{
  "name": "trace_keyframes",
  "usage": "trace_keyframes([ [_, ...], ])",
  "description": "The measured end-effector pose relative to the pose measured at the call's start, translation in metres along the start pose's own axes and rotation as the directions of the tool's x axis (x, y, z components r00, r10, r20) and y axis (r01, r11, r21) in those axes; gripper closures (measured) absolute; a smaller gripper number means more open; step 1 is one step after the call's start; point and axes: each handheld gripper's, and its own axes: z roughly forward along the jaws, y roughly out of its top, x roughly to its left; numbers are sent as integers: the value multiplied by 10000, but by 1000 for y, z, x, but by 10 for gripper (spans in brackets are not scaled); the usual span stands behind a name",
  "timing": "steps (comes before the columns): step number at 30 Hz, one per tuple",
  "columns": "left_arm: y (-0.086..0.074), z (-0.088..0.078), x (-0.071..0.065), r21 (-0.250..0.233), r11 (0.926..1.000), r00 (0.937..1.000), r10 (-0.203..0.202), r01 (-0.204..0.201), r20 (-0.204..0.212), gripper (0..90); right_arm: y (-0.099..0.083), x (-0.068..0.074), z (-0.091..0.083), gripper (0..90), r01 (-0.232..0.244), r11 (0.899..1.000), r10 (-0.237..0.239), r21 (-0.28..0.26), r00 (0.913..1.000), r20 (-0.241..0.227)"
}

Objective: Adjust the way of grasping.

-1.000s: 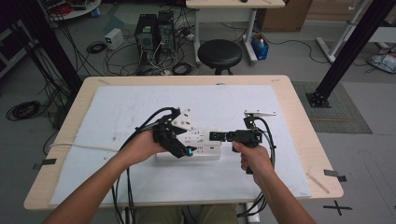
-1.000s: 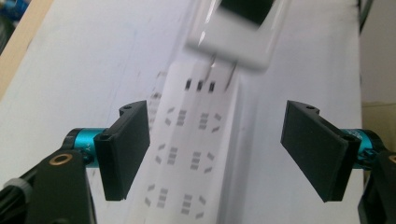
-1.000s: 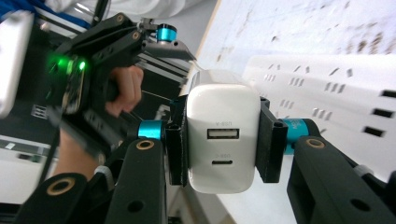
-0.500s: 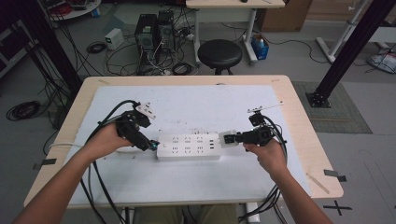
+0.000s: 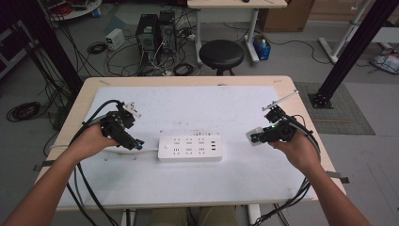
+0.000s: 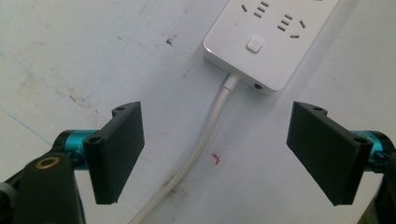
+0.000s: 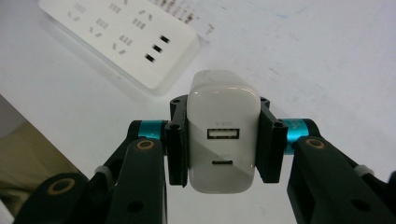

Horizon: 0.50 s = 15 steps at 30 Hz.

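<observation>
Right gripper (image 7: 223, 140) is clamped on a white plastic USB charger block (image 7: 223, 133), off right of the white rectangular power strip (image 5: 190, 148) mid-table. Left gripper (image 6: 215, 149) just opened, nothing between, over the strip's white cord (image 6: 201, 144).

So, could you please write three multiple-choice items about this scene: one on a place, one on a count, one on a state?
1. Where does the power strip lie?
A. on the white table top, between the two grippers
B. on the stool
C. in the left gripper

2. How many ports show on the charger face?
A. one
B. two
C. four

3. How are the jaws of the right gripper?
A. wide open, nothing between
B. shut on the charger
C. shut on the cord

Answers:
1 A: the high view shows it flat on the table between the hands.
2 B: the right gripper view shows two slots, one above the other.
3 B: both pads press on the charger's sides.
</observation>
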Motion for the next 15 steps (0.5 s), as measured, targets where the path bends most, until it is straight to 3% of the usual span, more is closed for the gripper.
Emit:
trace_keyframes([
  [6, -3, -3, 2, -204, 9997, 9995, -119, 114, -277, 190, -1, -4, -8, 619, 350, 9992, -358, 185, 9984, 443],
  [15, -8, -5, -5, -331, 9993, 9990, -194, 181, -396, 190, -1, 1, -6, 619, 773, 9961, -798, 428, 9951, 591],
])
